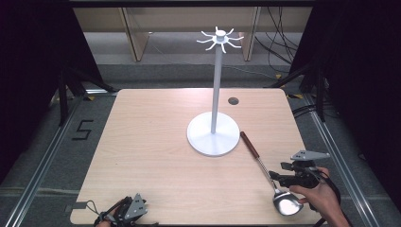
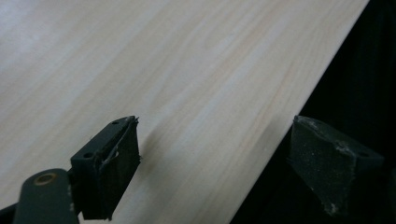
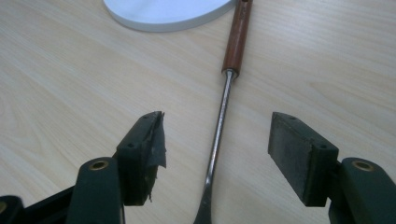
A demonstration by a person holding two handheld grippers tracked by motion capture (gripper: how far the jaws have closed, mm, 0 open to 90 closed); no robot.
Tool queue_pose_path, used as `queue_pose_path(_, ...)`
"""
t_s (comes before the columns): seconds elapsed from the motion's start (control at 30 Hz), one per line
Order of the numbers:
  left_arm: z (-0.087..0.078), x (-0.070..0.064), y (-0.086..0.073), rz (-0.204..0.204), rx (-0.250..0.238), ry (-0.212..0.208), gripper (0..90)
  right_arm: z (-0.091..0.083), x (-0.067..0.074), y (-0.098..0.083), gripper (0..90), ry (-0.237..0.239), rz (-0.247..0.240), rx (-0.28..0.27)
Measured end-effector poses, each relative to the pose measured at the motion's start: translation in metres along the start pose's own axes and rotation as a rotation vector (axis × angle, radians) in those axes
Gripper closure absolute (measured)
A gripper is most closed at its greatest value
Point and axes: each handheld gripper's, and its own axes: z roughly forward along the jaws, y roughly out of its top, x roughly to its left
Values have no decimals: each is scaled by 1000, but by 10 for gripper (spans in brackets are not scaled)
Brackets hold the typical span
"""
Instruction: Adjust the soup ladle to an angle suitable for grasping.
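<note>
High view showed a pale wood-grain counter (image 1: 156, 156) with a smooth matt top. Lower right in that frame lay a long ladle with a polished steel bowl, thin steel shaft and glossy reddish-brown wooden handle (image 1: 265, 172); its bowl sat near the counter's front edge, its handle tip just beside the round base of a white metal stand with a slim pole and curved hooks on top (image 1: 213, 135). The right gripper (image 1: 283, 178), black with a grey three-cornered plate, was level beside the shaft. Right gripper view showed its jaws wide apart, the shaft (image 3: 217, 140) between them, untouched. Left gripper (image 1: 125, 213) sat at the lower left edge; its worn, gritty jaws stood wide over bare wood. A black "5" (image 1: 82, 129) marked the grey floor at left.
</note>
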Motion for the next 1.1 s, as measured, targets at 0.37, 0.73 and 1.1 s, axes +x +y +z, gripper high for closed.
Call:
queue_pose_path(0.37, -6, 5, 1, -12, -34, 29, 156, 0, -1, 4, 367, 5, -29, -20)
queue_pose_path(0.73, -6, 5, 1, -22, -36, 31, 155, 3, 7, 15, 367, 15, 7, -16)
queue_pose_path(1.1, -4, 6, 1, -24, -31, 31, 155, 9, 9, 55, 370, -8, -44, -5)
